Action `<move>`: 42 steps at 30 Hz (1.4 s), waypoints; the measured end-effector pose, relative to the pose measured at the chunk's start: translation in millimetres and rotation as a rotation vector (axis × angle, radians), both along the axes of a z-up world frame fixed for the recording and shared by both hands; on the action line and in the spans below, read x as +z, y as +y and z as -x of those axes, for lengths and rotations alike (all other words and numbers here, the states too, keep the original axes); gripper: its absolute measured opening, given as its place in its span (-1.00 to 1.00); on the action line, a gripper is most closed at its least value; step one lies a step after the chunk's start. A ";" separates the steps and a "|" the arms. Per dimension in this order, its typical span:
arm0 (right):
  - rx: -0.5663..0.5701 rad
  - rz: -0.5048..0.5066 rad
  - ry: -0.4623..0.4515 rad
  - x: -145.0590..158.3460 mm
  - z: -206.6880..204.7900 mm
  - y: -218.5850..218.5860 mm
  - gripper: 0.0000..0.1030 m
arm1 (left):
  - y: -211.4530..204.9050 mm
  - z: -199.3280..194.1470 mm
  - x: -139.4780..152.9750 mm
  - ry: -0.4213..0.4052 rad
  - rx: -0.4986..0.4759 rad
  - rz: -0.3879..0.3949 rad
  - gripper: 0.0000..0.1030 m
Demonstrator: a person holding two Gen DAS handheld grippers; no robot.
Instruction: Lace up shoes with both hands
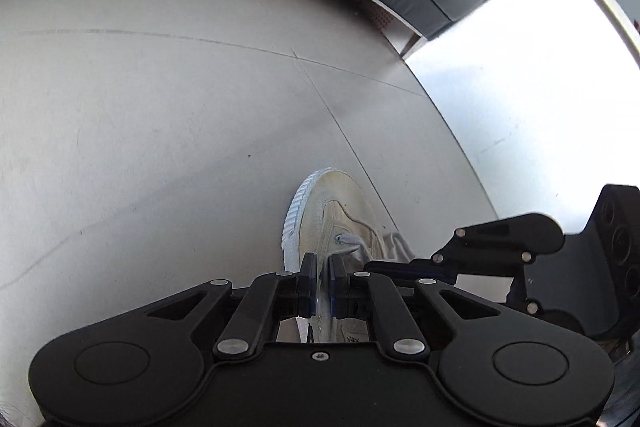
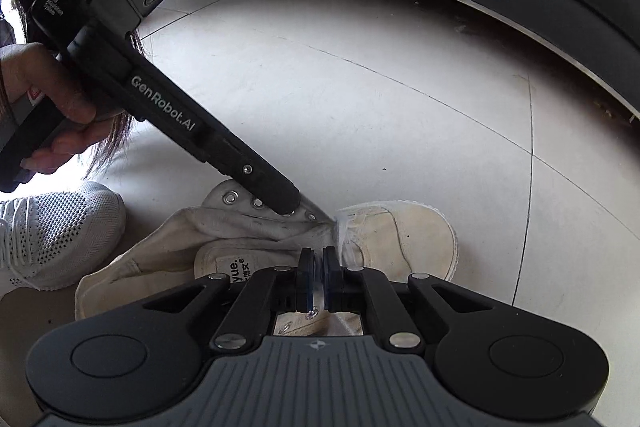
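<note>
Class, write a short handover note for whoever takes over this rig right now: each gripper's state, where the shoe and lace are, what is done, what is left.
Left gripper: jaws nearly shut, apparently pinching the white shoelace by the lowest eyelets.
Right gripper: shut, with a blurred strand of the lace seemingly between its pads.
The cream canvas high-top shoe with a white rubber toe stands on the pale tiled floor, toe pointing away.
Done: the lace sits at the toe end only.
Left: the upper round metal eyelets look empty; thread them, then tie.
</note>
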State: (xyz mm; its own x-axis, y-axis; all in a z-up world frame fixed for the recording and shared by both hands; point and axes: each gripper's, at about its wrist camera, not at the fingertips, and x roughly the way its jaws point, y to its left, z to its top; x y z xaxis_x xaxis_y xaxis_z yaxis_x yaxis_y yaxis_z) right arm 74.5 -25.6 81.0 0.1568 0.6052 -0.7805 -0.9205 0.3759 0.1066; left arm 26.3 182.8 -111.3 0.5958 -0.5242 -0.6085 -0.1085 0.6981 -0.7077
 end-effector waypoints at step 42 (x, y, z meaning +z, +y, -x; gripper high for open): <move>-0.452 -0.367 0.182 -46.1 4.6 -28.1 -0.96 | 16.8 0.4 -8.9 0.042 0.042 0.021 -0.40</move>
